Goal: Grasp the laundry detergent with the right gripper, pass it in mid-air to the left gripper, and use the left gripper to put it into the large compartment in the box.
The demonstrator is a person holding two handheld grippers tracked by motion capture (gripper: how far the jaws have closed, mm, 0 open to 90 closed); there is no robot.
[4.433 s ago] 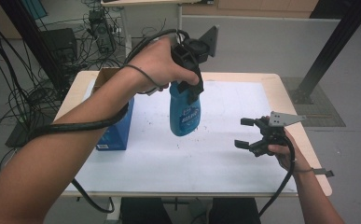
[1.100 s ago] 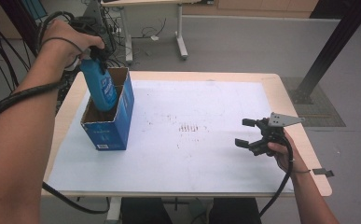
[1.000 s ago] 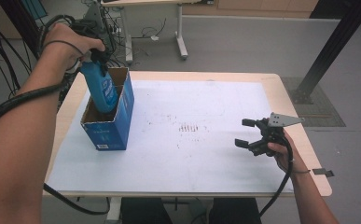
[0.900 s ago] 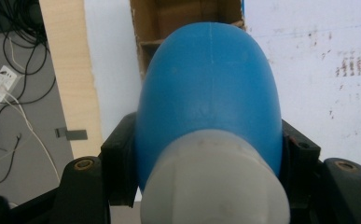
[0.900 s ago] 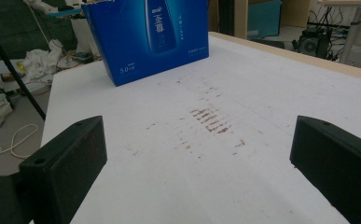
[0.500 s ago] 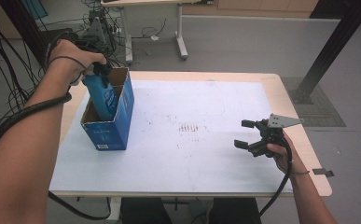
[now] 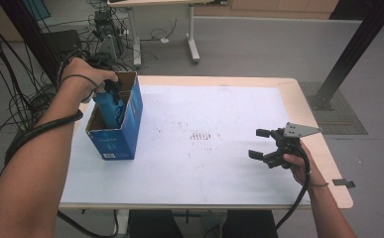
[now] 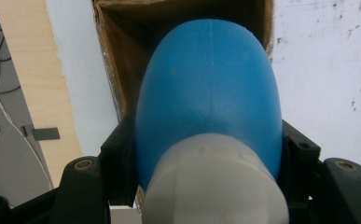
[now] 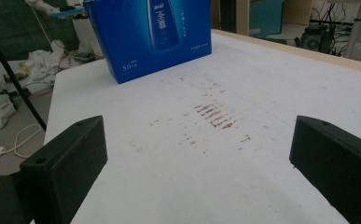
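Left gripper [image 7: 111, 90], seen in the high view at 10 o'clock on the table, is clamped on a blue plastic bottle with a white cap [image 7: 111, 110]. The bottle stands partly inside an open blue cardboard box [image 7: 125, 130], tilted slightly, its lower body below the box rim. The box rests on the white sheet covering the wooden table [image 7: 308, 106]. At 4 o'clock, the right gripper [image 7: 264, 145] is held just above the sheet, jaws spread wide with nothing between them, well apart from the box.

Left gripper view: both black jaws press against the bottle's [image 8: 208, 88] sides at 9 and 3 o'clock. The white cap sits at 6 o'clock, nearest the camera. The brown inner walls of the box [image 8: 117, 70] surround the bottle's far end at 12 o'clock.

Right gripper view: the two black jaws stand far apart at 8 and 4 o'clock, empty. The box [image 9: 150, 35] stands at 11 o'clock on the stained white sheet [image 9: 206, 154].
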